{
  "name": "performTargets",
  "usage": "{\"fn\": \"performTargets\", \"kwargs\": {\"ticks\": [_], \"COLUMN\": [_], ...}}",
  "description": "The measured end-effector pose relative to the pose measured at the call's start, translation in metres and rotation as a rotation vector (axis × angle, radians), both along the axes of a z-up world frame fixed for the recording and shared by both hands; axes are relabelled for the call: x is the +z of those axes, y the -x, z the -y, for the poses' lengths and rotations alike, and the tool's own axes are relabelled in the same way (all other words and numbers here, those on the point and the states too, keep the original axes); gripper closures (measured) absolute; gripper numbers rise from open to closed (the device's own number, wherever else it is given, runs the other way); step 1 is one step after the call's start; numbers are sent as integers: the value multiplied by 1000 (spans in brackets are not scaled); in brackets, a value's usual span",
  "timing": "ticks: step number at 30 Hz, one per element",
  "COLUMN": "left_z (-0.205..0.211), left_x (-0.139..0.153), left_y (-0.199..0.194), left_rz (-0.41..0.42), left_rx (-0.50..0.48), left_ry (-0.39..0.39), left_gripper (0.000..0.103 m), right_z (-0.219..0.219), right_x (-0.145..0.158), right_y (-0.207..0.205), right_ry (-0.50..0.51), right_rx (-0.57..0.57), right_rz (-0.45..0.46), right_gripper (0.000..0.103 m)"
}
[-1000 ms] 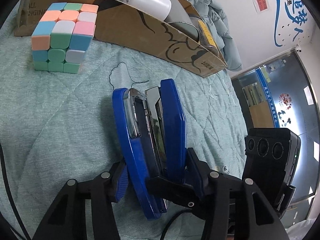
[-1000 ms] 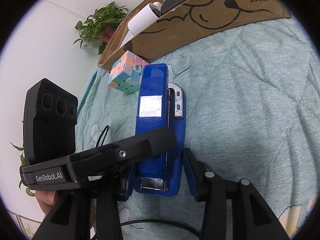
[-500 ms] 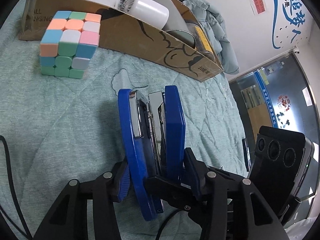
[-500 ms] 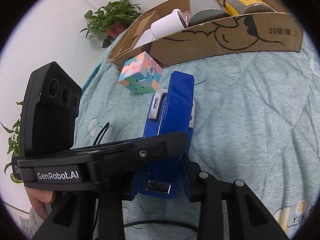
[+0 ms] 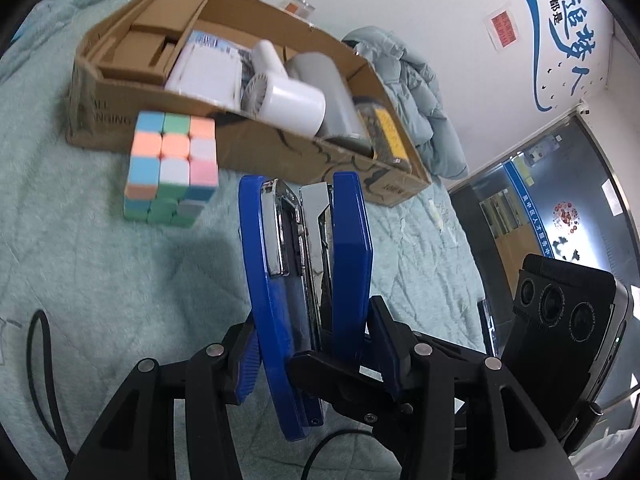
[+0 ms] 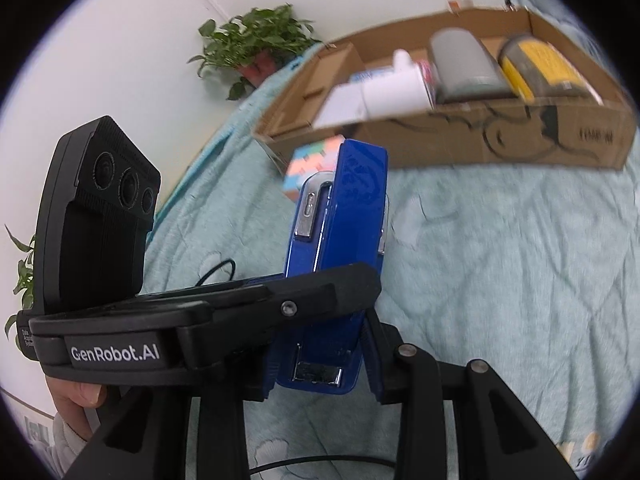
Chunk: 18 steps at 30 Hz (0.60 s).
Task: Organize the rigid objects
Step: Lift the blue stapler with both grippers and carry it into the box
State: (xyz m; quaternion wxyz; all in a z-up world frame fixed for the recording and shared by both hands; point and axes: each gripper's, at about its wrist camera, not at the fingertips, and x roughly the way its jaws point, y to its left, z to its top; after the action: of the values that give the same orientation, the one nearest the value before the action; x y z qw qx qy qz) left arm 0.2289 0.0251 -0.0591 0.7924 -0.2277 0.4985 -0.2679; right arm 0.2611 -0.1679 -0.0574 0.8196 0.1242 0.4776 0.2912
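Observation:
A blue stapler is held on its side above the quilt, and both grippers grip its rear end. My left gripper is shut on it across top and base. My right gripper is shut on its sides; the stapler also shows in the right wrist view. A pastel puzzle cube stands on the quilt ahead to the left, in front of the cardboard box. The box holds a white handheld fan, a grey cylinder and a yellow-labelled jar.
The pale green quilt covers the surface. A black cable lies at the lower left. A folded grey jacket lies behind the box. A potted plant stands at the far wall. The box's left compartments hold cardboard inserts.
Both grippers have lifted the stapler off the quilt and carried it higher toward the box. The inside of the box now shows from above.

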Motion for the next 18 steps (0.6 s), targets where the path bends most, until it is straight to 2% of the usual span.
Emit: {"fn": "performTargets", "kwargs": {"ticks": [12, 18], "left_z": [-31, -42], "left_x": [51, 79], "left_y": [-25, -52], "left_rz": [107, 152], "left_rx": [32, 46], "left_ry": [-18, -38], "left_gripper": [57, 57], "right_z": [-22, -29], "right_x": [37, 54], "right_y": [-34, -57], "right_ry": [-9, -20], "right_rx": [38, 61], "right_rz": [112, 154], "right_gripper": [70, 70]}}
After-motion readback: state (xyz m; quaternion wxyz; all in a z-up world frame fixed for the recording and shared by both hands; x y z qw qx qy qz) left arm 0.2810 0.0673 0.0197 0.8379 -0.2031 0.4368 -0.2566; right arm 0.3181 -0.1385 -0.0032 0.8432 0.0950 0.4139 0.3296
